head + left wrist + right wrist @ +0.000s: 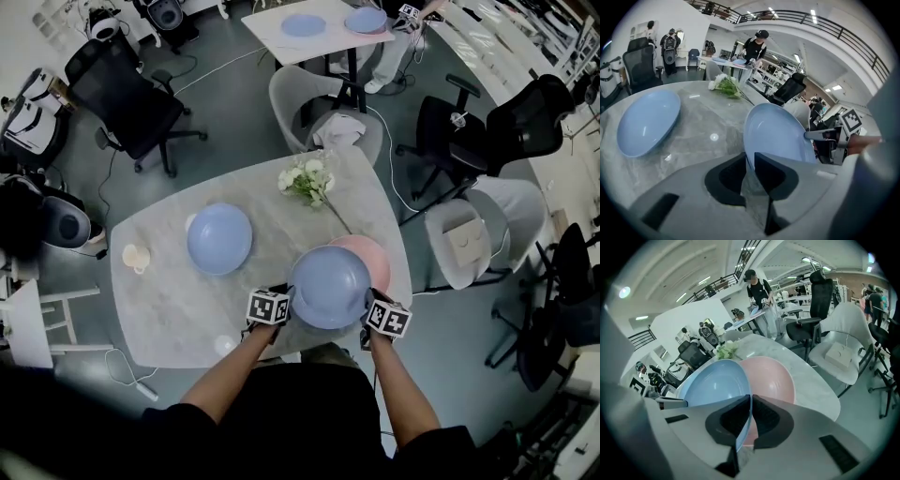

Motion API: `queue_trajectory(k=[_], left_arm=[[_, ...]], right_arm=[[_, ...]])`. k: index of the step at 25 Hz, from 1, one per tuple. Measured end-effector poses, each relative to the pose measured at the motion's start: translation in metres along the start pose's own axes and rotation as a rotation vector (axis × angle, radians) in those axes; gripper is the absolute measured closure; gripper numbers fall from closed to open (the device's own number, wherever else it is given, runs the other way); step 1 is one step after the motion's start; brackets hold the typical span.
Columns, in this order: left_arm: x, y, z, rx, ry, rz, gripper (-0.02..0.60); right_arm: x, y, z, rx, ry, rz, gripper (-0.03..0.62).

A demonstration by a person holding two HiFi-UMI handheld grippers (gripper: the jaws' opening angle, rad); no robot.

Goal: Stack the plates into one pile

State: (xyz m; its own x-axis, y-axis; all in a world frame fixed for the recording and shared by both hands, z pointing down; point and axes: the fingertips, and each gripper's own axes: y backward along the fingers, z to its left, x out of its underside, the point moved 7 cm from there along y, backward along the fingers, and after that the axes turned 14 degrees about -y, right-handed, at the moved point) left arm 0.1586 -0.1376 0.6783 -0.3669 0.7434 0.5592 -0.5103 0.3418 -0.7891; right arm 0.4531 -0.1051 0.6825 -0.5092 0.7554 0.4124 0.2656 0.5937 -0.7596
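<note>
1. Left claw (749, 171) is pinched narrow on the near-left rim of a blue plate (328, 286). The right claw (749, 420) pinches its near-right rim the same way, so the plate is held between the two.
2. That plate is at the near right of the desk (169, 309), overlapping a pink plate (373, 255) just beyond it; whether the two touch I cannot tell. A second blue plate (219, 239) lies well apart to the left.
3. I judge the held plate stiff, smooth-glazed and breakable, with a thin rim that could slip from a shallow pinch. Opposite rim points, as taken now, suit it best and keep it level.
4. Both forearms (225, 384) reach out from the near edge, side by side, with the claws angled forward and downward and the marker cubes (268, 307) uppermost.
</note>
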Motion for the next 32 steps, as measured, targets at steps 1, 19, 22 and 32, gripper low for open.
queue_trajectory(k=[1,19,22,32], left_arm=[[-0.005,-0.007,-0.003,0.001,-0.01,0.008,0.517],[-0.045,-0.074,-0.024,0.052,-0.043,0.057,0.511],[-0.044,-0.083,-0.026,0.038,-0.05,0.08,0.509],[-0.043,-0.088,-0.032,0.059,-0.137,0.049,0.468]], right_arm=[[-0.005,-0.002,-0.007,0.009,-0.01,-0.002,0.569],[-0.042,-0.024,-0.065,0.09,-0.08,-0.02,0.571],[-0.045,-0.026,-0.069,0.092,-0.068,-0.019,0.571],[-0.051,-0.027,-0.072,0.078,-0.045,-0.032,0.569]])
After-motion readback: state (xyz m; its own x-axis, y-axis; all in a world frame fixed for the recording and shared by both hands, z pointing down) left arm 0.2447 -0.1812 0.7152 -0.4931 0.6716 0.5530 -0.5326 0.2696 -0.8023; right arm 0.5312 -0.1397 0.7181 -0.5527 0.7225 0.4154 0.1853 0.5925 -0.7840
